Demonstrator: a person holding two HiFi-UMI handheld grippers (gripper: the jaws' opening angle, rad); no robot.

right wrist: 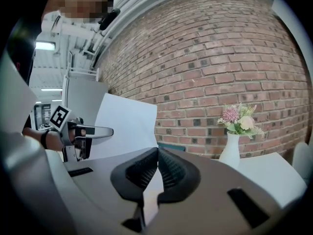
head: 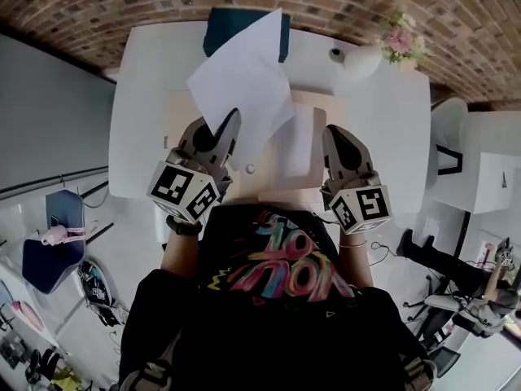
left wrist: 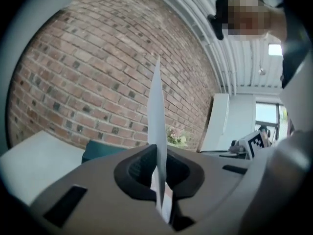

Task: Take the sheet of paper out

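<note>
My left gripper (head: 231, 122) is shut on the lower edge of a white sheet of paper (head: 244, 80) and holds it up above the table. In the left gripper view the sheet (left wrist: 157, 116) stands edge-on, pinched between the jaws of the gripper (left wrist: 158, 153). The right gripper view shows the sheet (right wrist: 124, 126) flat-on with the left gripper (right wrist: 90, 130) at its left edge. My right gripper (head: 332, 133) hovers at the right edge of a tan folder (head: 181, 112) lying on the table. Its jaws (right wrist: 156, 153) meet at the tips, and I see nothing gripped between them.
The white table (head: 138, 96) stands against a brick wall. A white vase with pink flowers (head: 364, 59) is at its far right corner, also visible as the vase (right wrist: 231, 148) in the right gripper view. A teal chair back (head: 220, 23) rises behind the table. White cabinets (head: 480, 169) stand to the right.
</note>
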